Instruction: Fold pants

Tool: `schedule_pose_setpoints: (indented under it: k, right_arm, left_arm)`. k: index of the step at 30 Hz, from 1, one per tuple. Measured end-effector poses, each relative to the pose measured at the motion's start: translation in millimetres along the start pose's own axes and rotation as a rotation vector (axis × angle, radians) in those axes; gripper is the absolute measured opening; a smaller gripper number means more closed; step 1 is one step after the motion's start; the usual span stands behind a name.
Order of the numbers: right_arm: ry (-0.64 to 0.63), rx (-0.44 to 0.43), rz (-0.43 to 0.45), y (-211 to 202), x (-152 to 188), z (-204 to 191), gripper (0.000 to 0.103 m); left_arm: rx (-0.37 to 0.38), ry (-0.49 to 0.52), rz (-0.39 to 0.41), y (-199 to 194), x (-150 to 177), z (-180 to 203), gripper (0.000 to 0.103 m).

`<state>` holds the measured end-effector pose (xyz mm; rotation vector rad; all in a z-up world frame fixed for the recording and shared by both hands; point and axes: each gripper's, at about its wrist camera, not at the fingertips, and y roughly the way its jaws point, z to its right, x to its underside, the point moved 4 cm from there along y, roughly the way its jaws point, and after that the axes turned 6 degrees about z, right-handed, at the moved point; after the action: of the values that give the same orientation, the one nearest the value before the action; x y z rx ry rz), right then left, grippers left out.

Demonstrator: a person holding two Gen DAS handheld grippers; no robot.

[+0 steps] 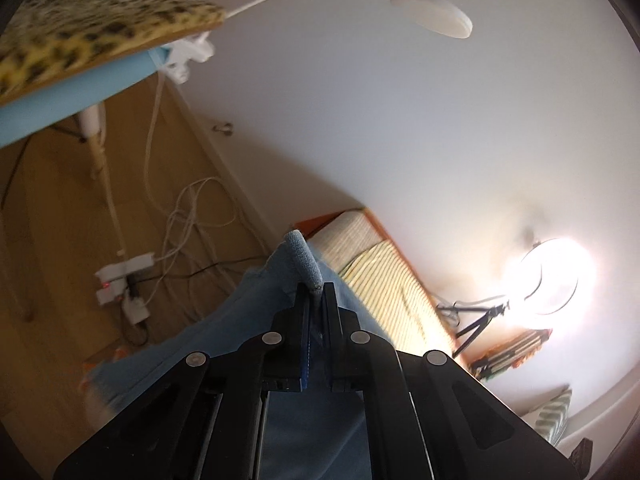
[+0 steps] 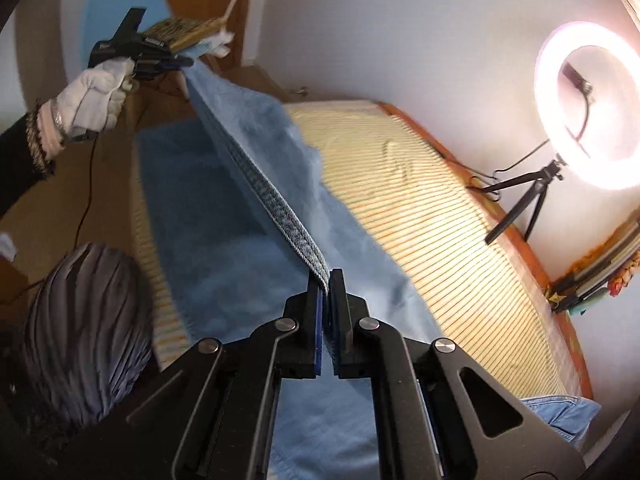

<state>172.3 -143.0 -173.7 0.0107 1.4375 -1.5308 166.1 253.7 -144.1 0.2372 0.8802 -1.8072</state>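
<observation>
Light blue denim pants (image 2: 256, 216) hang stretched between my two grippers above a striped bed (image 2: 420, 184). In the right wrist view my right gripper (image 2: 326, 280) is shut on one end of the waistband (image 2: 276, 204), which runs taut up to the left gripper (image 2: 176, 63), held in a white-gloved hand (image 2: 96, 92) at the upper left. The rest of the fabric drapes down onto the bed. In the left wrist view my left gripper (image 1: 316, 292) is shut on the other waistband corner (image 1: 304, 258), which pokes out past the fingers, and the pants (image 1: 224, 328) fall away below.
A lit ring light on a tripod (image 2: 588, 104) stands at the bed's right side by the white wall. A blue chair with a leopard-print cushion (image 1: 80, 32), a white lamp (image 1: 432, 12), and a power strip with cables (image 1: 124, 280) sit on the wooden floor. More denim (image 2: 560, 412) lies at the bed's near right.
</observation>
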Motion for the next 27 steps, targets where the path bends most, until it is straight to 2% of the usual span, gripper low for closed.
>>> schedule_pose_setpoints:
  k: [4, 7, 11, 16, 21, 23, 25, 27]
  right_arm:
    - [-0.05, -0.056, -0.116, 23.4, 38.7, -27.6, 0.003]
    - [-0.036, -0.101, -0.158, 32.8, 58.2, -39.0, 0.003]
    - [0.043, -0.13, -0.155, 38.1, 68.1, -40.3, 0.004]
    - [0.141, -0.145, -0.135, 48.4, 74.9, -36.9, 0.004]
    - [0.243, -0.161, -0.102, 38.1, 87.4, -32.5, 0.006]
    - [0.288, -0.156, -0.074, 28.3, 91.5, -27.6, 0.012]
    - [0.327, -0.131, -0.042, 21.6, 89.3, -22.9, 0.03]
    - [0.372, -0.099, -0.002, 7.2, 91.8, -14.1, 0.044]
  left_arm:
    - [-0.047, -0.047, -0.063, -3.6, 36.4, -41.0, 0.004]
    - [-0.071, -0.09, -0.079, -5.6, 52.8, -62.4, 0.004]
    - [-0.107, -0.057, -0.085, -2.1, 59.6, -67.7, 0.004]
    - [-0.155, 0.03, -0.075, 2.8, 52.1, -57.4, 0.004]
    - [-0.193, 0.11, -0.129, 1.6, 51.7, -48.6, 0.006]
    - [-0.229, 0.149, -0.128, -4.7, 48.7, -43.3, 0.013]
    - [-0.245, 0.172, -0.13, -11.4, 43.7, -36.3, 0.022]
    - [-0.24, 0.189, -0.114, -20.0, 37.0, -26.0, 0.025]
